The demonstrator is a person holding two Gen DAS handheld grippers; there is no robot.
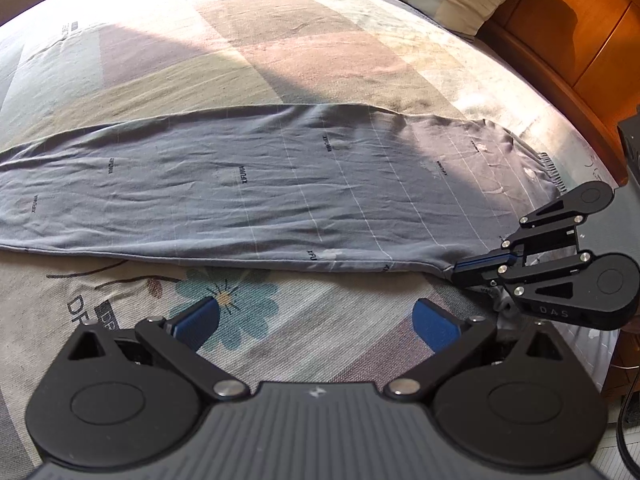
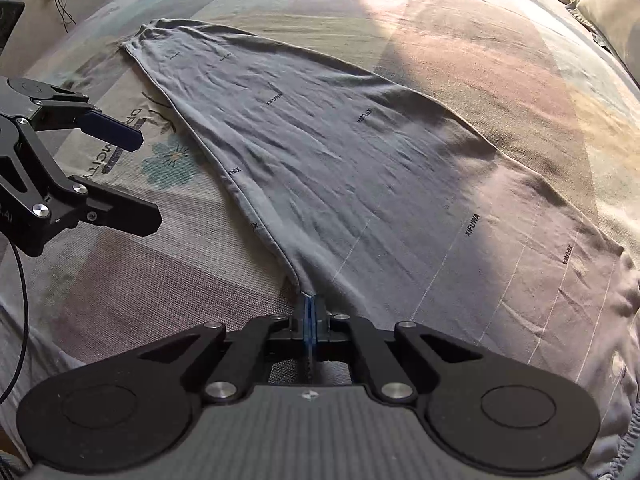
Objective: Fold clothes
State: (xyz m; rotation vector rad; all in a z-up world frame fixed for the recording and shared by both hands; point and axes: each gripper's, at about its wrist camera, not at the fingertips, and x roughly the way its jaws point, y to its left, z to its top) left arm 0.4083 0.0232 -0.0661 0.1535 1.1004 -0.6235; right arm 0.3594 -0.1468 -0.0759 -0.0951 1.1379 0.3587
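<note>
"xifuwa" print — grey garment (image 2: pixel 360 160)

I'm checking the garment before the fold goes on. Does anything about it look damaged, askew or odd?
Nothing looks torn. The grey garment lies spread along the bedsheet, wrinkled all over. The right gripper is shut on its near edge, bunching the cloth there. The left gripper is open over bare sheet.

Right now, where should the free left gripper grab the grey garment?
Left gripper, open, should pinch the garment's near hem from the near side: that edge lies flat and exposed. The right gripper already clamps the same edge's corner.
</note>
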